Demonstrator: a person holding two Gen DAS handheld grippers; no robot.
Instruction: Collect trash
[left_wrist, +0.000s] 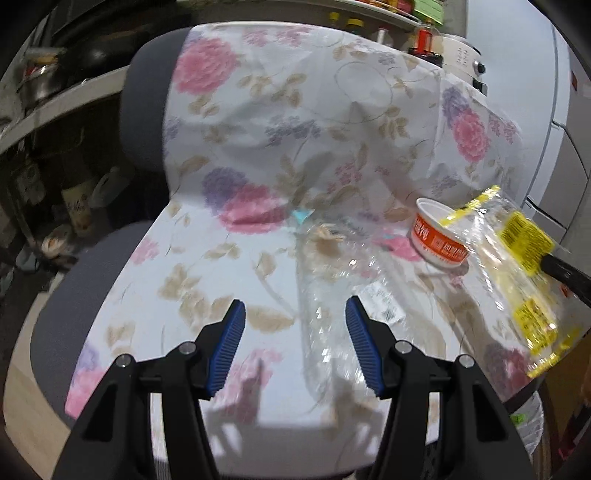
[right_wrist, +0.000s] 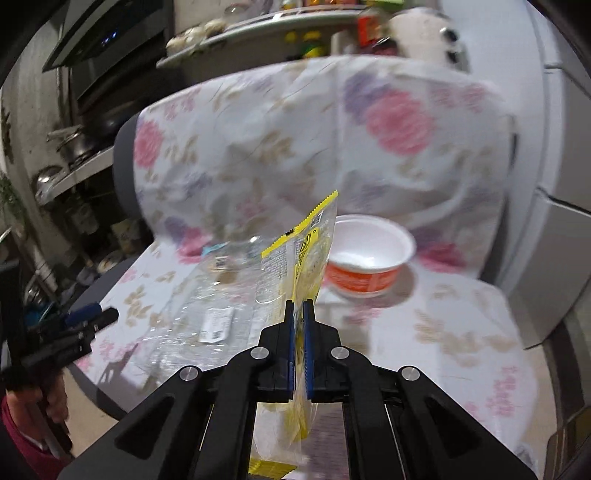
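Covering the seat and back of a grey padded chair (left_wrist: 144, 110), a thin white floral cloth (left_wrist: 280, 122) with pink and purple flowers and beige leaves, a little wrinkled on the backrest. Behind the chair, shelves (right_wrist: 258, 26) crowded with bottles, jars and metal pots, all blurred; to the right, pale cabinet fronts (left_wrist: 565, 140); below the seat edge, a strip of light wooden floor (left_wrist: 26, 398).

On the seat, three pieces of trash. Lying flat and crinkled, a clear plastic wrapper (left_wrist: 332, 295) with a white label, glossy, reaching to between the blue ribbed pads of the left gripper (left_wrist: 295, 325), which stands open just above it and presses on nothing. Further back on the right, a round paper bowl (right_wrist: 369, 258), orange outside and white inside, upright on the cloth. Lifted off the seat, a transparent bag with yellow print (right_wrist: 299, 254) and a zigzag top edge, pinched tight between the closed fingers of the right gripper (right_wrist: 298, 306), hanging partly in front of the bowl.
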